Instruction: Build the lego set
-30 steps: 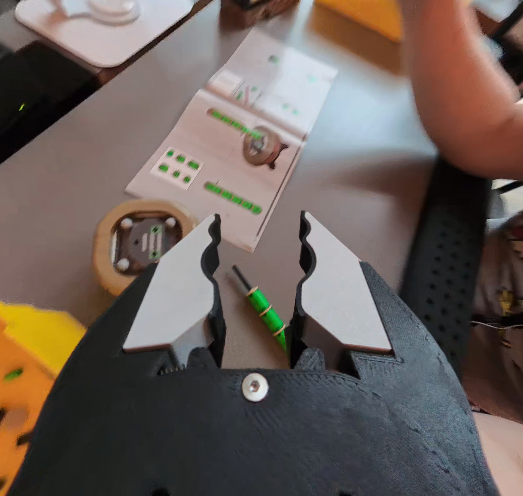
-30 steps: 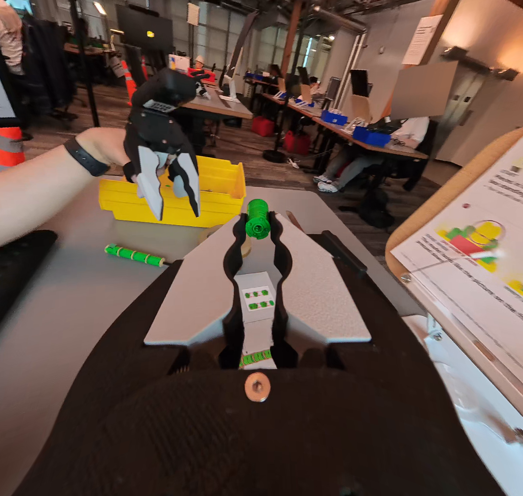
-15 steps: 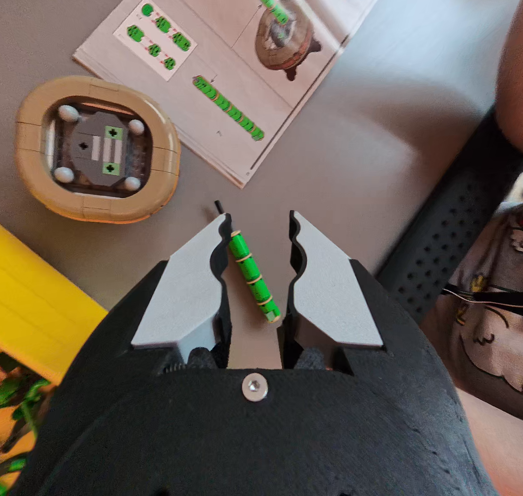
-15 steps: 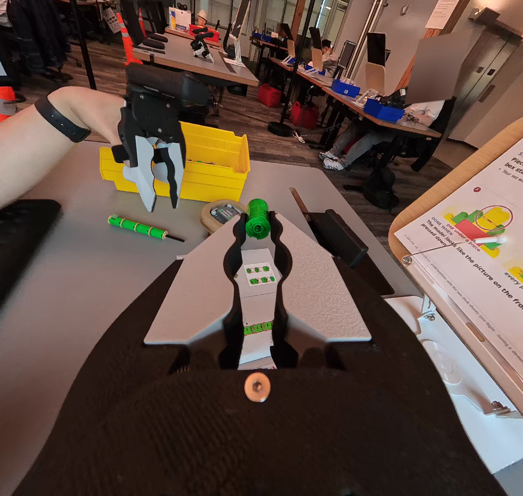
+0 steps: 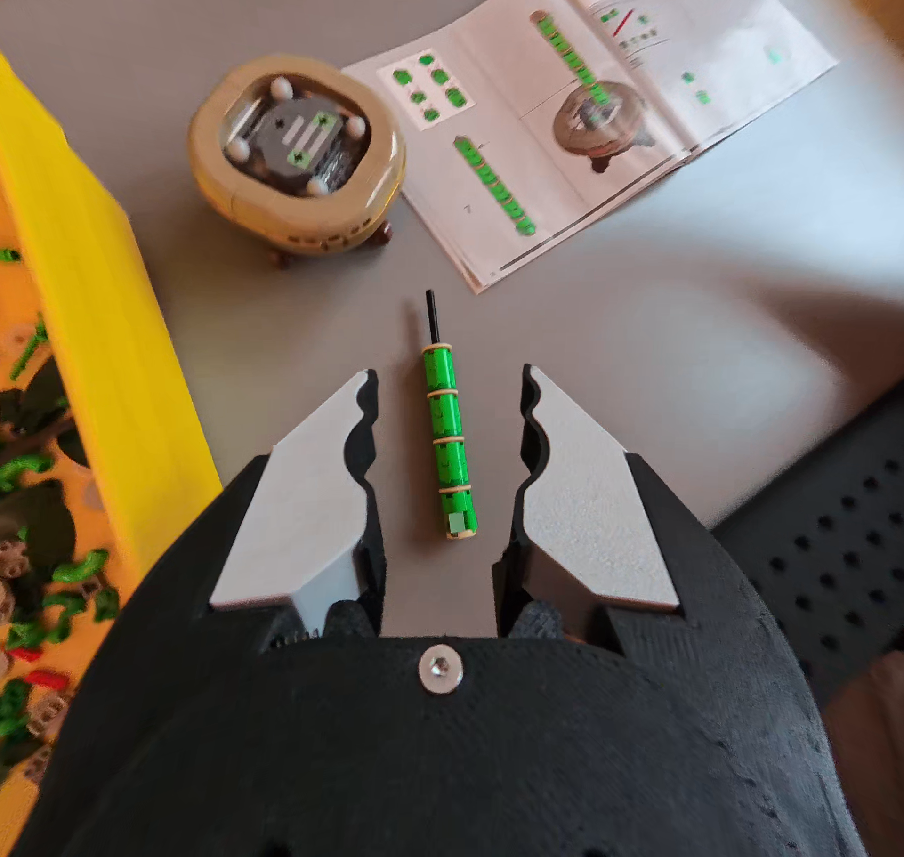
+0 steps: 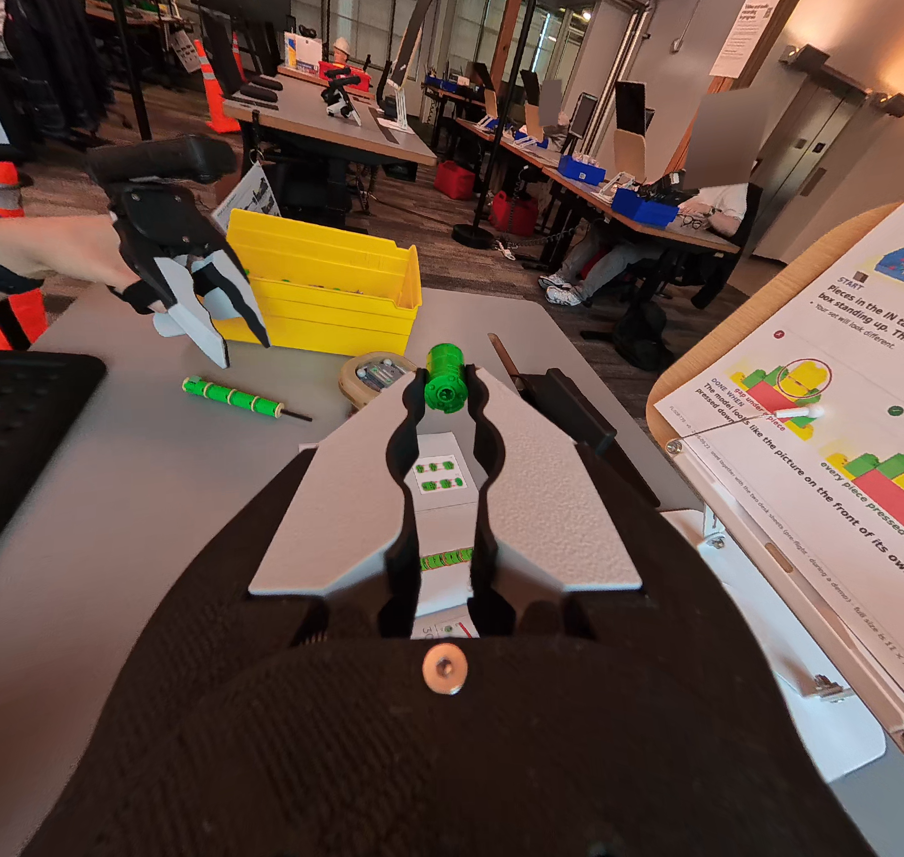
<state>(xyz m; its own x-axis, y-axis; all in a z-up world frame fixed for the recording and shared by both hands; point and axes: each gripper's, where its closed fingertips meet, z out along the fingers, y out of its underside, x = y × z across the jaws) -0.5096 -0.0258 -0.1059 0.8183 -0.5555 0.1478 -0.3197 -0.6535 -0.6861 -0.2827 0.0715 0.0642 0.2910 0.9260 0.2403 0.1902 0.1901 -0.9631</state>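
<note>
- The yellow bin [image 5: 98, 344] runs off the left edge of the left wrist view; the loose pieces [image 5: 44, 589] inside it are blurred, so their shapes cannot be told.
- The instruction booklet [image 5: 562, 124] is smeared by motion, its small drawings unreadable.
- In the right wrist view the right gripper [image 6: 444, 383] covers most of that booklet and part of the tan round model [image 6: 364, 378].
- The black perforated pad [image 5: 831, 540], perhaps a mat, is cut by the right edge.

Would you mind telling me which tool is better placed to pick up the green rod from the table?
Left. The left tool is open, straddling the green rod on the table. The right tool already grips a green cylinder piece.
</note>
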